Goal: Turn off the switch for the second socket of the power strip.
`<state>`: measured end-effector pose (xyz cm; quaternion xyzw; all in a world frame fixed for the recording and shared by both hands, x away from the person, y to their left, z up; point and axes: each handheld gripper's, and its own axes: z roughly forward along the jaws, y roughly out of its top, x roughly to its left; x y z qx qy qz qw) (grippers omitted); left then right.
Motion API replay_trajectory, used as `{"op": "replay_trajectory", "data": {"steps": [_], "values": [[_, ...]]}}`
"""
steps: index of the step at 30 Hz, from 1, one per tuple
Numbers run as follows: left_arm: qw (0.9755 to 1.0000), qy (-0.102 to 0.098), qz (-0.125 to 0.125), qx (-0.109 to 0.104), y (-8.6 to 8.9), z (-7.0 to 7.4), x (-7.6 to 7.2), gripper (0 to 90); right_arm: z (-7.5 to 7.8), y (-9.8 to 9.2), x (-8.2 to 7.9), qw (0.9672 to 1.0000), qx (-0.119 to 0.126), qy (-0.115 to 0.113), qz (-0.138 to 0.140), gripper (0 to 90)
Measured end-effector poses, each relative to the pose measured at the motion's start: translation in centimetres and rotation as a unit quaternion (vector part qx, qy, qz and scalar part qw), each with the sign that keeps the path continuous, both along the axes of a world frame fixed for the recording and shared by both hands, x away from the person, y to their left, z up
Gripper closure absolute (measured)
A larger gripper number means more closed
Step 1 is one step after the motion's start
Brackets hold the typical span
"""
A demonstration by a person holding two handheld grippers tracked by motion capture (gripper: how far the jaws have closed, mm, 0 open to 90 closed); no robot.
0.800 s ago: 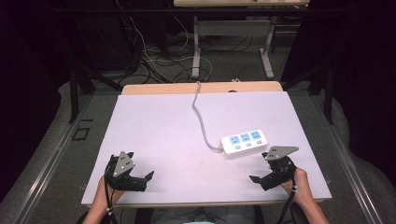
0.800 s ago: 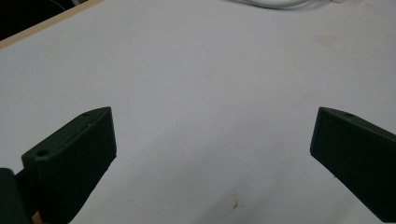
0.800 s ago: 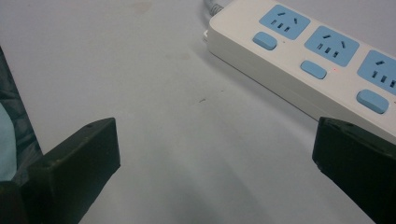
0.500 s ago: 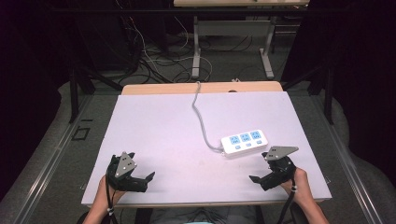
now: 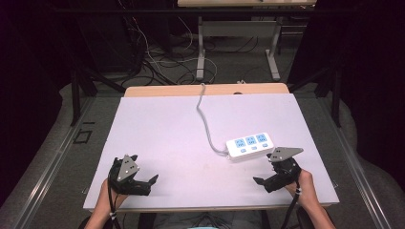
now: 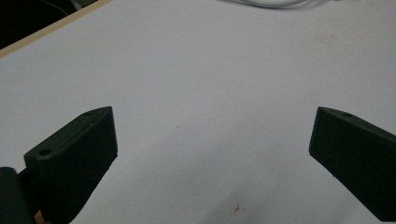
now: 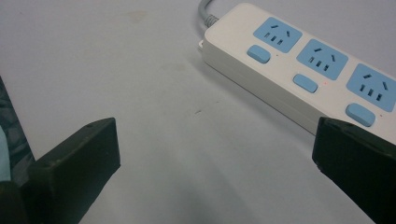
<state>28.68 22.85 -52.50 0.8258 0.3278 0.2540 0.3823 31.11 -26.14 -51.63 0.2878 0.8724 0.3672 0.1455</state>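
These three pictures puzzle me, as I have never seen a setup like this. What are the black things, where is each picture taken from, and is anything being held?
A person sits at a white table with a hand-held gripper in each hand: the left hand-held gripper and the right hand-held gripper. One picture looks down from above. The other two come from cameras riding on each gripper, looking along its two black jaws. On the table lies a white power strip with blue sockets and a grey cord. Both grippers stand open, with nothing between the jaws; the right one is close to the strip.

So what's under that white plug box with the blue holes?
The power strip lies flat on the white table. Its grey cord runs toward the far edge. Its underside is hidden.
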Motion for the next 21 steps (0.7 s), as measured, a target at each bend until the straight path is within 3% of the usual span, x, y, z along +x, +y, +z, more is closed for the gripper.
{"op": "replay_trajectory", "data": {"steps": [12, 21], "values": [[1.0000, 0.001, -0.001, 0.005, -0.1, -0.1, 0.0, 0.9, 0.8, 0.2, 0.9, 0.9999, 0.002, -0.010, -0.007, 0.3], [1.0000, 0.000, -0.001, 0.006, -0.2, -0.1, 0.0, 0.9, 1.2, 0.7, 1.7, 1.0000, -0.005, -0.004, -0.002, 0.4]]}}
